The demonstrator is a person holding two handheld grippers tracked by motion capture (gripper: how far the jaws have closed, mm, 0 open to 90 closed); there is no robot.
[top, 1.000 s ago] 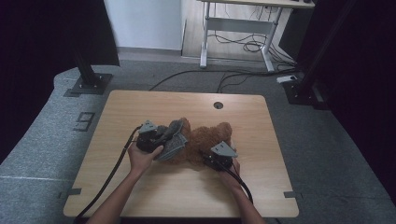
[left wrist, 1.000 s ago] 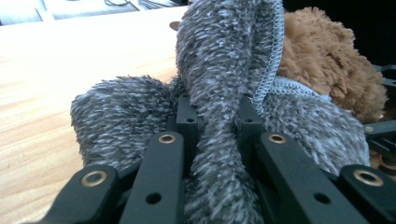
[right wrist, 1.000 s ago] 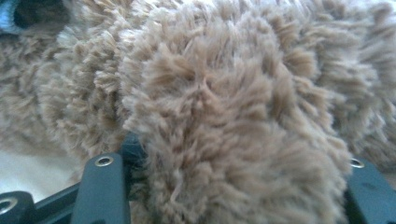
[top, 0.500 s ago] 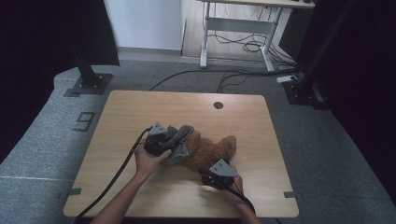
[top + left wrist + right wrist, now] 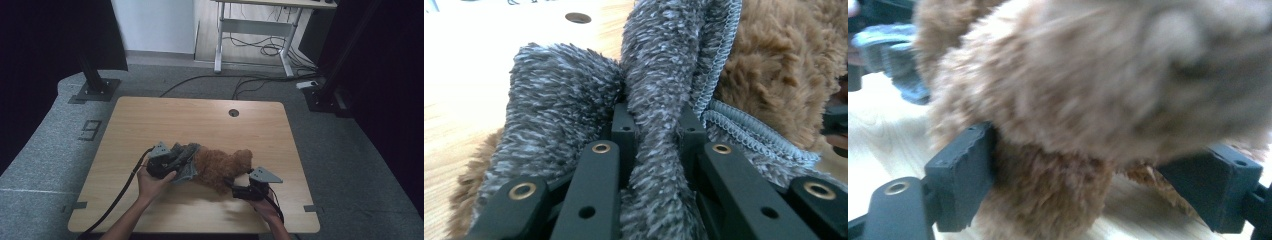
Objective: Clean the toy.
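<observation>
A brown plush toy (image 5: 222, 165) lies on its side on the wooden table (image 5: 200, 120), partly wrapped in a grey fuzzy garment (image 5: 187, 161). My left gripper (image 5: 181, 162) is shut on a fold of that garment (image 5: 659, 75), with the plush (image 5: 784, 75) just to its right in the left gripper view. My right gripper (image 5: 236, 188) is at the toy's near right side. Its jaws have just been opening and stand wide around a brown plush part (image 5: 1088, 75). One pad (image 5: 965, 170) touches the fur and the other stands apart.
A round cable hole (image 5: 233, 113) lies in the far part of the tabletop. The left gripper's cable (image 5: 120, 195) trails off the near edge. A black stand base (image 5: 95, 90) and a desk frame (image 5: 250, 30) with floor cables lie beyond the table.
The toy has shifted toward the near edge and now lies flatter. My right gripper has pulled back to the near right and its jaws have widened. The left gripper has followed slightly, still gripping the garment.
</observation>
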